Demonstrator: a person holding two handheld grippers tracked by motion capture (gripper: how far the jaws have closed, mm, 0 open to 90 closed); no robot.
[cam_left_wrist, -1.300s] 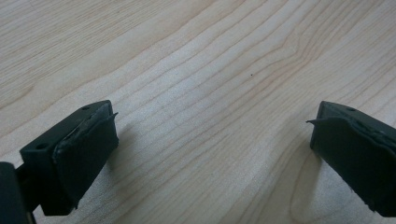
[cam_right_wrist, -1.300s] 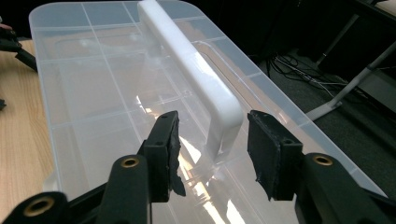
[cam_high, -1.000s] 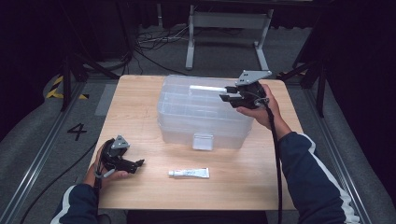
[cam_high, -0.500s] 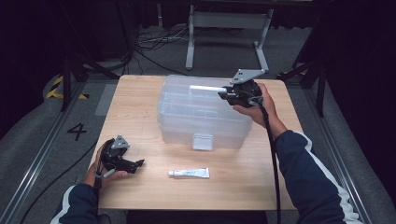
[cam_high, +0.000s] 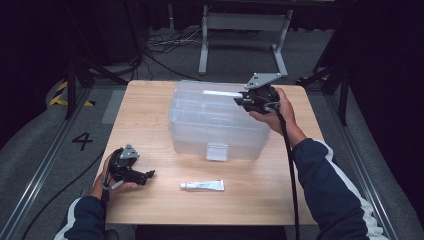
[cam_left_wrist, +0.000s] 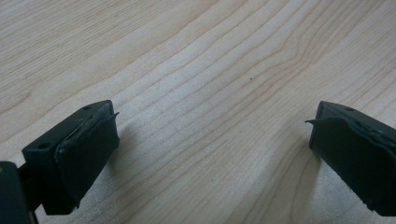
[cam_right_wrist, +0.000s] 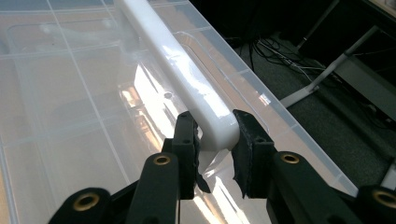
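Observation:
A clear plastic storage box (cam_high: 215, 125) with a latch on its front stands on the middle of the wooden table (cam_high: 300, 190). A white handle (cam_high: 220, 93) lies along its lid. My right gripper (cam_high: 239, 101) is at the handle's right end. In the right gripper view the white handle (cam_right_wrist: 173, 60) runs away from me, and my right gripper (cam_right_wrist: 215, 140) has just been closing, so both pads now press its near end. My left gripper (cam_high: 149, 176) rests near the table's front left. In its own view the left gripper (cam_left_wrist: 210, 135) stands open over bare wood.
A small white tube (cam_high: 202, 185) lies on the table in front of the box, to the right of the left gripper. Metal stand legs (cam_high: 240, 25) and cables sit on the dark floor behind the table. The table's front edge is near both forearms.
My right gripper has edged slightly left onto the end of the handle. The left hand and the tube have not moved.

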